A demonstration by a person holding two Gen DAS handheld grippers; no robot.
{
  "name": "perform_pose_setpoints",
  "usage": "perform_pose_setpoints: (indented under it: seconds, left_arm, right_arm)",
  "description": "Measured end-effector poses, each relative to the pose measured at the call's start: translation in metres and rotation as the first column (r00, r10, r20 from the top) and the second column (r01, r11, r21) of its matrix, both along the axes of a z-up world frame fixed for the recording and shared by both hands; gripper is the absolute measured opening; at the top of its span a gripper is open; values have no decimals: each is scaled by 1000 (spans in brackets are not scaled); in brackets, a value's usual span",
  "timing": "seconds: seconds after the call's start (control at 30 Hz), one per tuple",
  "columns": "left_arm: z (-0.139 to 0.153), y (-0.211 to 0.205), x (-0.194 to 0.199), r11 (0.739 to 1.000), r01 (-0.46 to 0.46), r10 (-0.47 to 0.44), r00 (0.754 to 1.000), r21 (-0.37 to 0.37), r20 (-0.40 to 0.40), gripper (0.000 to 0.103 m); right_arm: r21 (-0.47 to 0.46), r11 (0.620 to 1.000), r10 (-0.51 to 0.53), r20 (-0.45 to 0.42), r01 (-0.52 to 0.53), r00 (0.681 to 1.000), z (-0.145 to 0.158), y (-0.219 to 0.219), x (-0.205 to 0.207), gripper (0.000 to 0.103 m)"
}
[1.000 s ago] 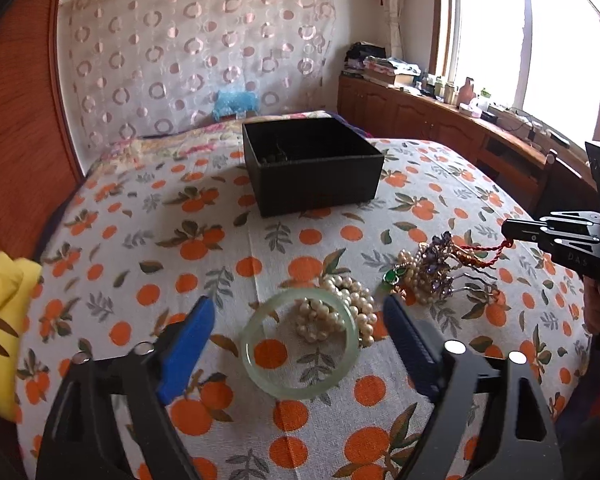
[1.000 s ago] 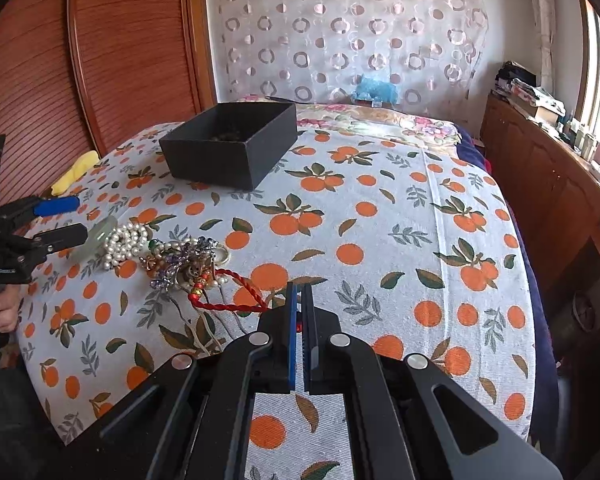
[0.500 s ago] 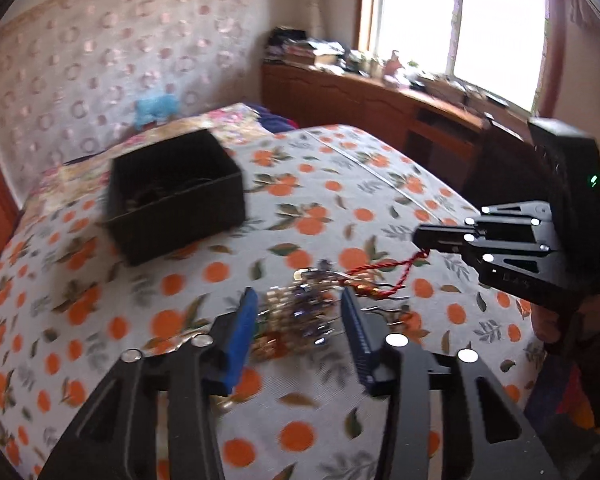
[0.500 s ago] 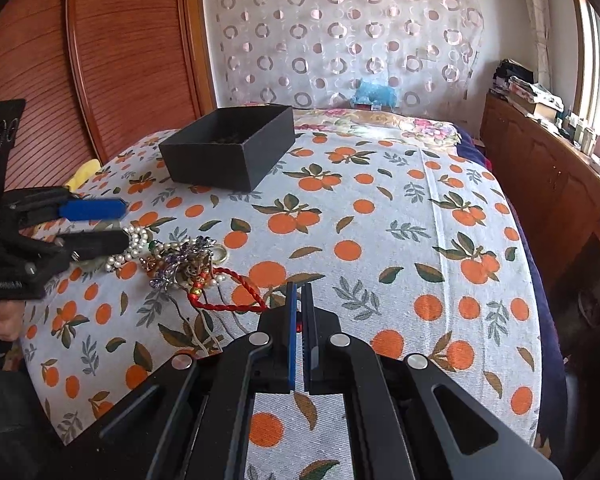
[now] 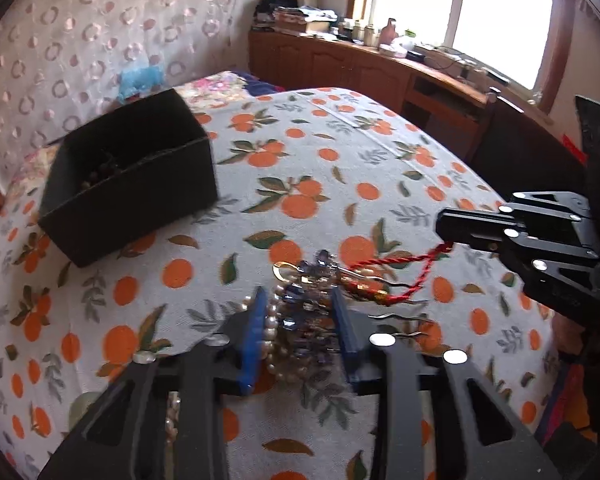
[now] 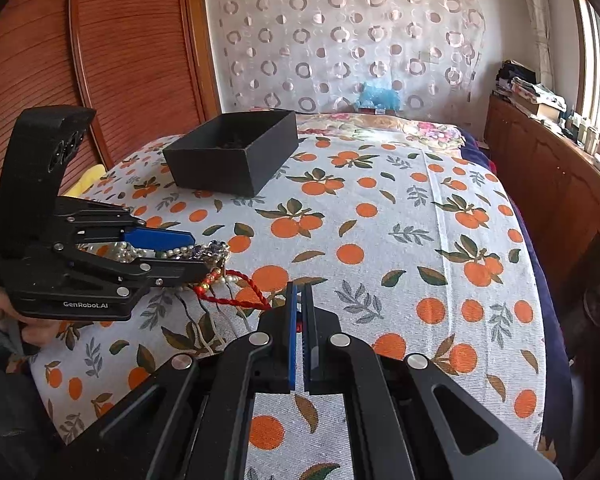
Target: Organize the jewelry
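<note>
Jewelry heap (image 5: 316, 304), a tangle of pearl strands, purple beads and metal hairpins, lies on the orange-print bedspread (image 5: 340, 152) in the lower centre of the left wrist view, directly between the blue pads of the left gripper (image 5: 300, 320). The jaws of this gripper have just been closing around the heap and now stand narrow, with pearls against the left pad and beads against the right; whether the pads already press firmly cannot be told. In the right wrist view the same gripper (image 6: 196, 252) enters from the left edge, its fingers flanking the heap (image 6: 188, 256). A red cord (image 5: 404, 264) runs from the heap toward the right of the left wrist frame, where the right gripper (image 5: 446, 236) pinches its end with jaws together. The black box (image 5: 132, 176) sits at upper left, well apart from the heap, with dark items inside.
</note>
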State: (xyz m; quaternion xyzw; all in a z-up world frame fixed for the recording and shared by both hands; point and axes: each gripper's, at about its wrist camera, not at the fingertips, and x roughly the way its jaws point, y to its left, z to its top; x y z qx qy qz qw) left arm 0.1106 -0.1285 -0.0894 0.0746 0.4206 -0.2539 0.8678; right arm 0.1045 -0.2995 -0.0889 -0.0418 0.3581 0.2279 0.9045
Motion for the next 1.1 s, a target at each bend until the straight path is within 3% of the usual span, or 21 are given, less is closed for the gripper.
perform_pose_setpoints:
  seconds: [0.3,0.67,0.73,0.97,1.1]
  left_arm:
    - [16,8,-14,999,-23,21,996,26,89,20]
    - [28,56,-19,978,-195,176,962,77,207,18]
    - [28,64,-17,970,-225,202,955,88,220,12]
    - [25,82,-10,963,-258,240,951,73,194,8]
    - [26,75,-15,968,-244,228,954,64,197,8]
  right_arm:
    - [0,1000,4,3,-4,1000,0,-1,-1,3]
    - [9,996,87,22,-88,996,13,23,-12,2]
    - [5,996,84,29,-84,996,15,25,-13,0]
    - [9,998,59,25,-60,998,18,23,-6,0]
    - [38,994,101,29,-102,994,20,40,-2,0]
